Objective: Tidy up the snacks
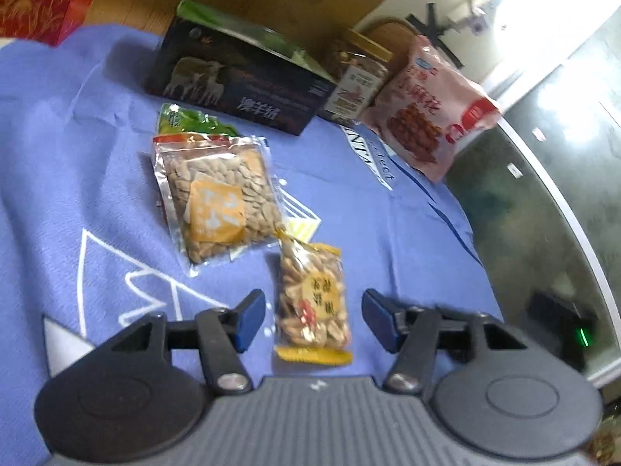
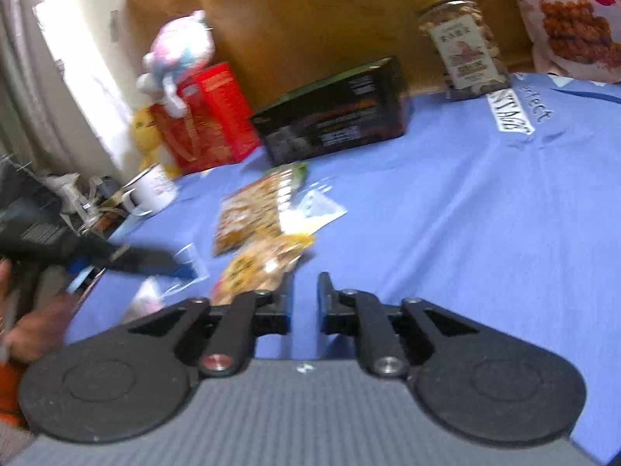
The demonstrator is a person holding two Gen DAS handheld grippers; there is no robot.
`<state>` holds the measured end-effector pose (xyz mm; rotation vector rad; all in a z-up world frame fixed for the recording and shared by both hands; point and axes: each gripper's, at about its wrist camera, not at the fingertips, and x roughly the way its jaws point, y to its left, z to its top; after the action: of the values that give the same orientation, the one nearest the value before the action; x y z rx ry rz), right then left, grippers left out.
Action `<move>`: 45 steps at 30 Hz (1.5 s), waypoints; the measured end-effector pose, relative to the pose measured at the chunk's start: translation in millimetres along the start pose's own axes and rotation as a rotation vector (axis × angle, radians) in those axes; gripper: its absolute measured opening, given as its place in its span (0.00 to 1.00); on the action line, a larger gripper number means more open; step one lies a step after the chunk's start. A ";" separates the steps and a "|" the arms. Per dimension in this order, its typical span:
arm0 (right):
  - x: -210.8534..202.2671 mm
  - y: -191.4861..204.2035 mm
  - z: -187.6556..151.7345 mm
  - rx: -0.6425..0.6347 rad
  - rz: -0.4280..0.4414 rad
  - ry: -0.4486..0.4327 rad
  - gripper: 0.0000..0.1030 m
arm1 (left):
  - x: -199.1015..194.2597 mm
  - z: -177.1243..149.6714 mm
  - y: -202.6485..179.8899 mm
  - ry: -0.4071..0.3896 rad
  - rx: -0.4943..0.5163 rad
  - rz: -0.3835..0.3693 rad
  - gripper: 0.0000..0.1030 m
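A small clear bag of peanuts (image 1: 314, 303) with a yellow label lies on the blue cloth (image 1: 77, 163), between the blue pads of my left gripper (image 1: 315, 320). The pads stand apart from the bag on both sides, so the gripper is open. Beyond it lie a larger bag of seeds (image 1: 221, 202) and a green pack (image 1: 186, 120). My right gripper (image 2: 305, 299) is open over bare cloth, with the peanut bag (image 2: 264, 264) just to its left. A dark finger (image 2: 147, 260) of the left gripper shows blurred at the left.
At the back stand a dark box (image 1: 236, 81), a jar of nuts (image 1: 357, 77) and a pink snack bag (image 1: 431, 112). A red box (image 2: 209, 116), a plush toy (image 2: 178, 54) and a white mug (image 2: 155, 190) crowd the left edge. A hand (image 2: 35, 330) is at lower left.
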<state>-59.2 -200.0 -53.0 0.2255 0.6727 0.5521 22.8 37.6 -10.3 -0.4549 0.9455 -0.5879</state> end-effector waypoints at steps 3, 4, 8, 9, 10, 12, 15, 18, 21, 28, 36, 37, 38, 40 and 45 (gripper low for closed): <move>-0.3 29.9 -14.4 -0.115 0.004 0.031 0.45 | 12.9 12.6 -4.9 -0.012 0.017 0.039 0.55; 1.8 37.7 -18.6 -0.146 0.002 0.046 0.45 | 17.4 19.9 -11.3 -0.030 0.058 0.054 0.55; 17.9 57.7 -25.5 -0.252 -0.050 0.063 0.44 | 44.2 41.8 -28.0 -0.006 0.131 0.053 0.55; 21.9 60.1 -24.0 -0.274 -0.081 0.059 0.42 | 52.8 44.8 -29.7 0.020 0.129 0.037 0.54; 24.9 61.4 -22.4 -0.294 -0.122 0.051 0.42 | 60.0 45.4 -29.8 0.046 0.123 0.029 0.52; 27.3 59.4 -20.7 -0.343 -0.242 0.017 0.41 | 70.2 41.2 -30.5 0.070 0.119 0.061 0.51; 19.7 39.7 -9.6 -0.279 -0.337 -0.042 0.41 | 61.2 27.4 -37.1 0.042 0.169 0.123 0.53; 11.6 22.1 -1.2 -0.217 -0.408 -0.088 0.41 | 47.4 14.4 -32.7 0.069 0.132 0.075 0.53; -0.9 14.1 1.4 -0.142 -0.288 -0.109 0.41 | 29.9 6.3 -27.3 0.062 0.102 0.055 0.54; 0.0 45.0 -18.0 -0.221 -0.188 -0.036 0.42 | 10.4 10.0 -20.1 0.038 0.086 0.026 0.55; 14.2 44.0 -19.5 -0.253 -0.232 0.005 0.24 | 34.0 -6.8 -33.2 0.096 0.182 0.046 0.31; 16.7 43.2 -17.2 -0.249 -0.231 0.005 0.20 | 35.6 -5.8 -34.6 0.109 0.182 0.031 0.30; 19.0 41.1 -13.5 -0.235 -0.224 0.002 0.18 | 35.9 -3.8 -34.4 0.114 0.176 0.017 0.29; 23.9 40.6 -7.0 -0.232 -0.238 -0.009 0.17 | 35.6 0.5 -36.6 0.100 0.184 0.024 0.29; 26.9 39.4 19.9 -0.239 -0.228 -0.086 0.17 | 21.1 29.9 -40.8 0.028 0.195 -0.004 0.29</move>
<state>-45.2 -152.8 -37.4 -0.0517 0.5352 0.3970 46.9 -3.7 16.5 -0.2750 0.9041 -0.6839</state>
